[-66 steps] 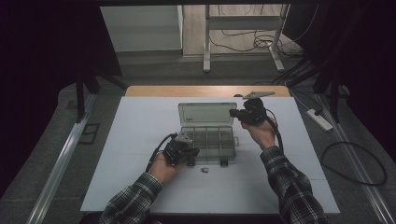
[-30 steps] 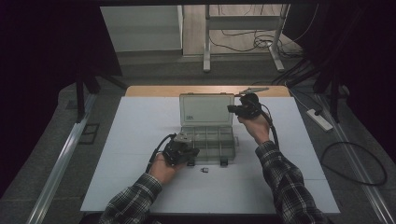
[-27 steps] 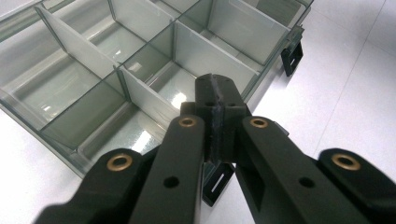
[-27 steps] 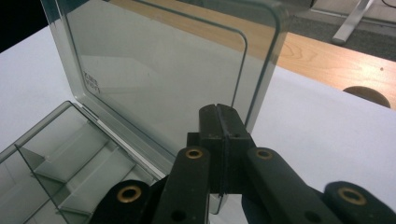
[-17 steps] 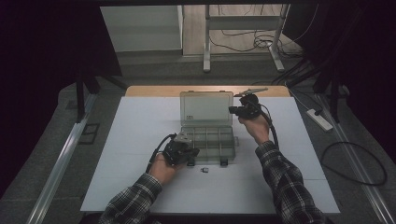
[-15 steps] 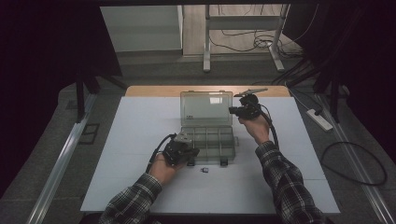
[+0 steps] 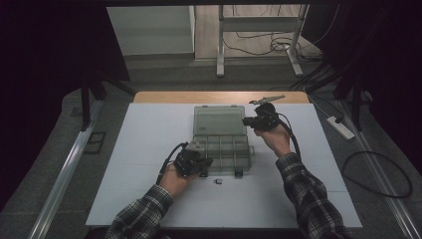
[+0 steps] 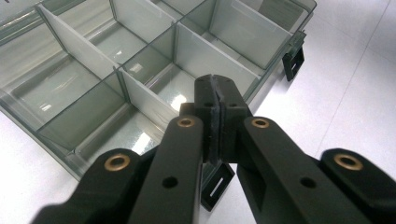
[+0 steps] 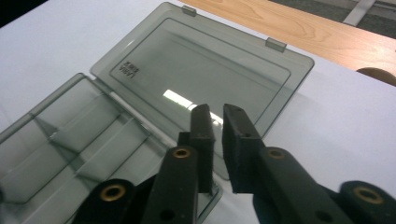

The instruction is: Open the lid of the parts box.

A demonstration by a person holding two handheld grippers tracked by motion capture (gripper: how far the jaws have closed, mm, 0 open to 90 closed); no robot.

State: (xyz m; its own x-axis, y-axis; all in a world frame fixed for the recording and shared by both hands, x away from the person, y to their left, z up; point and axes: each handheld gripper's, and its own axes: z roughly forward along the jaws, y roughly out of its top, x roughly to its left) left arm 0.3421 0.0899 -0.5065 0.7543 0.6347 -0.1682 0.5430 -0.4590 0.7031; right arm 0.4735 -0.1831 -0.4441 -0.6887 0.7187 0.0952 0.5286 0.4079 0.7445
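Lid [image 9: 205, 74] of the clear compartment box [image 7: 221, 144] now lies flat open on the white counter [image 7: 149, 129], where a second ago it stood upright behind the tray. Right gripper [image 9: 215, 119] hovers over the lid's edge, its jaws having just parted a little with nothing between them. Left gripper [image 8: 215, 93] rests at the tray's front wall, jaws pressed together. Opening looks finished; the empty compartments are ready for filling.

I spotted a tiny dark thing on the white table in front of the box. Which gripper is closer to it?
Left. The left gripper sits at the box's front left corner, just beside the small dark piece. The right gripper is up by the open lid, much farther away.
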